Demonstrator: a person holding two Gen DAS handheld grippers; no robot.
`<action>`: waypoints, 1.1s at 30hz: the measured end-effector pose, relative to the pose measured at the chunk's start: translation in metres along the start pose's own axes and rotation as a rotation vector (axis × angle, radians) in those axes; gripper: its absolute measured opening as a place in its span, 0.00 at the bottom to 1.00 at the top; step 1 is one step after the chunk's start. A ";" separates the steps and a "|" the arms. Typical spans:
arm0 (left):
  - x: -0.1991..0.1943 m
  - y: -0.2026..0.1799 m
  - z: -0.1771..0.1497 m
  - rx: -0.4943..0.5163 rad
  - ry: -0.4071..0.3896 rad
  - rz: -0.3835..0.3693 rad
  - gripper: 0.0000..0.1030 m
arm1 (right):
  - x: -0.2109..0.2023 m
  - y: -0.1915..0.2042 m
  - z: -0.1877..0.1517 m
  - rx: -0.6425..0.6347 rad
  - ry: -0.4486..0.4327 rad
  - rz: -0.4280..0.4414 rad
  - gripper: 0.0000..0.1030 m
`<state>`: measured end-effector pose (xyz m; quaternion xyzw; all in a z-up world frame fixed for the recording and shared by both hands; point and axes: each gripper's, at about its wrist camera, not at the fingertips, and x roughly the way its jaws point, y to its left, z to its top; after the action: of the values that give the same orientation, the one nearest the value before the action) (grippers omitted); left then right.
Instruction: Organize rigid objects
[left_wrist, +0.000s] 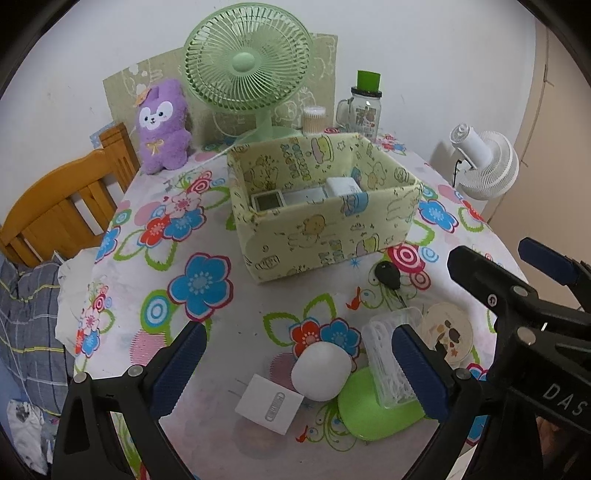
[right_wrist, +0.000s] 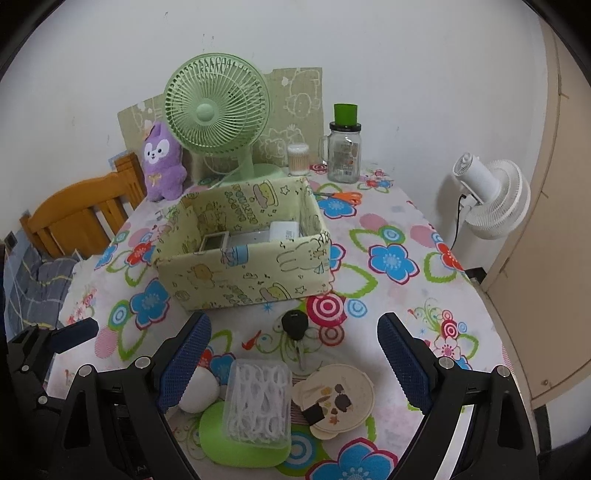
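A pale green patterned storage box (left_wrist: 314, 236) (right_wrist: 247, 269) stands open on the flowered table, with a small screen device (left_wrist: 266, 201) and white boxes inside. In front of it lie a white plug adapter (left_wrist: 269, 403), a white egg-shaped object (left_wrist: 320, 370) (right_wrist: 199, 391), a clear box of floss picks (left_wrist: 389, 363) (right_wrist: 258, 400) on a green pad (left_wrist: 373, 410) (right_wrist: 236, 441), a black car key (left_wrist: 388, 275) (right_wrist: 294, 325) and a beige round case (left_wrist: 448, 332) (right_wrist: 334, 393). My left gripper (left_wrist: 299, 369) is open above the adapter and egg. My right gripper (right_wrist: 293, 365) is open above the floss box and case.
A green fan (left_wrist: 245, 62) (right_wrist: 216, 110), a purple plush (left_wrist: 162, 125), a cotton swab jar (right_wrist: 297, 159), a glass jar with green lid (right_wrist: 344, 147) and orange scissors (right_wrist: 341, 196) stand at the back. A wooden chair (left_wrist: 62, 206) is at left. A white fan (right_wrist: 491, 195) is at right.
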<state>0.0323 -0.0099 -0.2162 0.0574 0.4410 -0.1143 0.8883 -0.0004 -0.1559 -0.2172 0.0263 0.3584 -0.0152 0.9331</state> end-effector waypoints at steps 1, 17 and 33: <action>0.002 0.000 -0.001 0.002 0.004 -0.001 0.98 | 0.001 -0.001 -0.002 -0.001 0.002 0.002 0.90; 0.029 -0.002 -0.020 0.026 0.032 -0.009 0.98 | 0.023 -0.001 -0.029 -0.022 0.052 0.026 0.85; 0.050 0.007 -0.051 0.003 0.106 -0.005 0.90 | 0.043 0.014 -0.060 -0.058 0.152 0.044 0.80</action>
<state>0.0237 -0.0008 -0.2870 0.0637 0.4874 -0.1140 0.8634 -0.0081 -0.1391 -0.2897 0.0081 0.4280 0.0178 0.9036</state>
